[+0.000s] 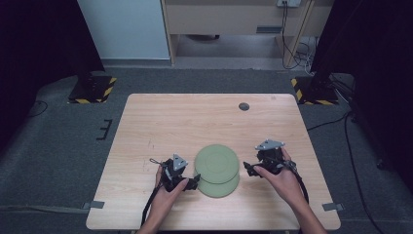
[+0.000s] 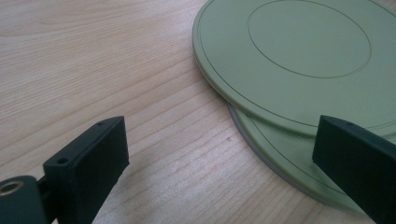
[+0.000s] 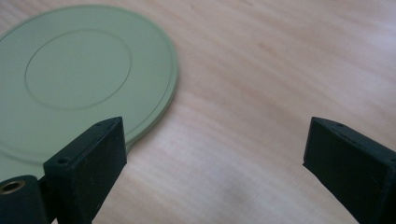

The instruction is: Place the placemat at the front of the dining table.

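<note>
You have two green plates on the wooden table (image 1: 146, 126), stacked but not lined up: the upper plate (image 1: 216, 162) sits shifted toward the far side, and the lower plate (image 1: 220, 189) pokes out from under it on the side nearest you. Both lie flat, in the near half of the table and roughly midway between your hands. Your left gripper (image 1: 191, 184) rests just beside the stack on its left, low over the wood, and its jaws are spread wide with nothing between them. In the left gripper view one jaw stands over bare wood while the other reaches across the exposed rim of the lower plate (image 2: 289, 163), with the upper plate (image 2: 299, 56) lying beyond it; whether that jaw touches the rim you cannot tell from here. Your right gripper (image 1: 249, 167) sits just to the right of the stack, also gaping wide and holding nothing. In the right gripper view its jaws straddle mostly bare table, and the upper plate (image 3: 84, 74) fills the corner behind one jaw, with a thin sliver of the lower plate's edge showing beneath it. A small dark round disc (image 1: 244, 106) sits near the far edge of the table, well apart from the plates.
</note>
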